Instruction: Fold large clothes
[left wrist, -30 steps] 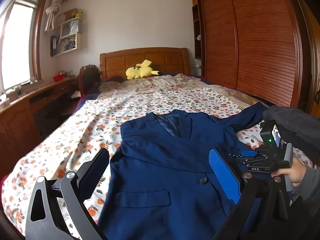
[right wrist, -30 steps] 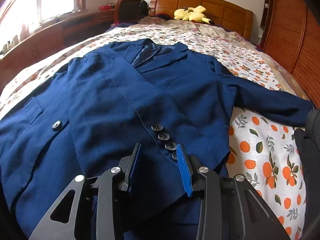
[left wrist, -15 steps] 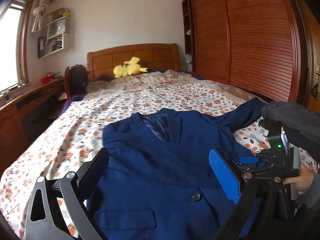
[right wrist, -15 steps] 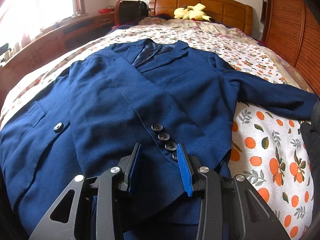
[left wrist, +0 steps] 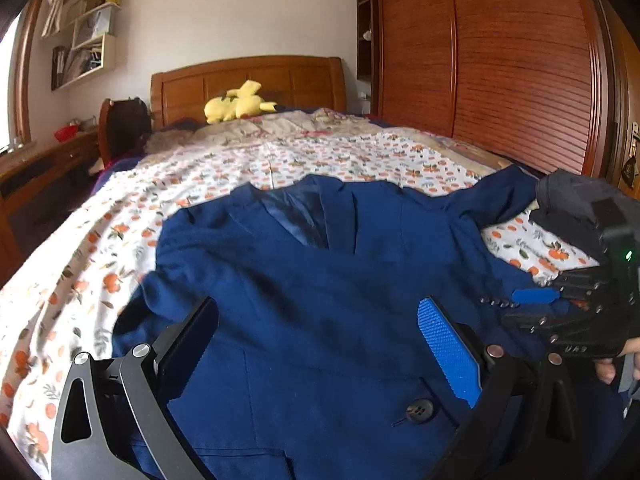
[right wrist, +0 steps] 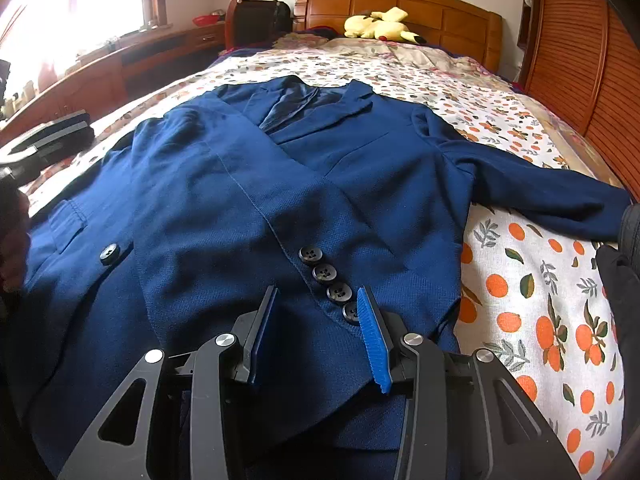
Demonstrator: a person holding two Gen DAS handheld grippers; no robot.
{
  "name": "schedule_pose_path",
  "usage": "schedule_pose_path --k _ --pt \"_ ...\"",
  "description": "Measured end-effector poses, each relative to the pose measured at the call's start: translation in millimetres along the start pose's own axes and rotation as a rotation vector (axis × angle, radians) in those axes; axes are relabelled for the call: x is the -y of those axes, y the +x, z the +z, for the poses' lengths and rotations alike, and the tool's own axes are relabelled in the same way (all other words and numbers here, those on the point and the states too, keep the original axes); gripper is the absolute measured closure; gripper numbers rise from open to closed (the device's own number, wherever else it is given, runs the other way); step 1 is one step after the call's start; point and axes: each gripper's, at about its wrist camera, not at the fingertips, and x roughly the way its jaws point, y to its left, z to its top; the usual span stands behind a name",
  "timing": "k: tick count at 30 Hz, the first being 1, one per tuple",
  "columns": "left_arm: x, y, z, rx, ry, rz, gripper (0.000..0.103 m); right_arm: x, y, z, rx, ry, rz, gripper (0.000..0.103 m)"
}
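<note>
- I see the bed (right wrist: 520, 288) in its orange-print sheet carrying everything, headboard at the far end.
- The blue jacket (right wrist: 248, 184) lies face up near the foot edge, long axis along the bed, collar toward the headboard; one sleeve is folded across its front, the other reaches to the bed's wardrobe-side edge.
- Its hem is cut off beneath my cameras.
- My left gripper (left wrist: 316, 344) stands wide over the jacket, nothing between its fingers.
- My right gripper (right wrist: 316, 336) is opening, narrowly spread over the folded cuff; I cannot tell whether the pads touch cloth.
</note>
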Motion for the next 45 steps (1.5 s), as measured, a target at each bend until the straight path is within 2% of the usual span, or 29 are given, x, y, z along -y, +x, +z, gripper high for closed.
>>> schedule_pose_path --k 7,15,16,17,20,25,32,39,42,45 --pt "-0.7 11.2 -15.9 -0.021 -0.005 -0.005 0.003 -0.9 -1.0 0.3 0.006 -0.005 -0.010 0.065" --pt "3.7 4.3 -19.7 0.018 0.016 0.013 0.003 4.7 -27.7 16.5 0.065 0.008 -0.035 0.063" --pt "3.6 3.4 -19.6 0.023 0.015 0.013 0.003 7.5 -33.3 21.0 0.078 0.010 -0.044 0.061" --pt "3.3 2.1 -19.5 0.028 0.013 0.013 0.003 11.6 -40.2 26.9 0.096 0.013 -0.057 0.054" --pt "1.8 -2.6 -19.5 0.050 0.004 0.011 0.003 26.6 -57.7 44.0 0.152 0.029 -0.125 0.053" --pt "2.7 -14.7 -18.0 0.111 0.002 0.012 0.003 49.3 -70.5 71.9 0.193 0.025 -0.201 0.053" --pt "9.3 -32.7 -17.9 0.189 0.026 -0.002 0.003 85.1 -46.3 86.8 0.168 0.089 -0.258 0.053" --pt "8.3 -41.8 -18.2 0.229 0.014 -0.006 0.002 127.8 -10.8 80.0 0.100 0.228 -0.267 0.052" --pt "8.1 -41.9 -17.9 0.228 0.010 -0.007 0.002 138.5 3.2 75.9 0.069 0.253 -0.288 0.043" --pt "9.5 -41.9 -17.8 0.226 0.015 0.001 0.002 152.8 18.9 71.3 0.034 0.294 -0.297 0.042"
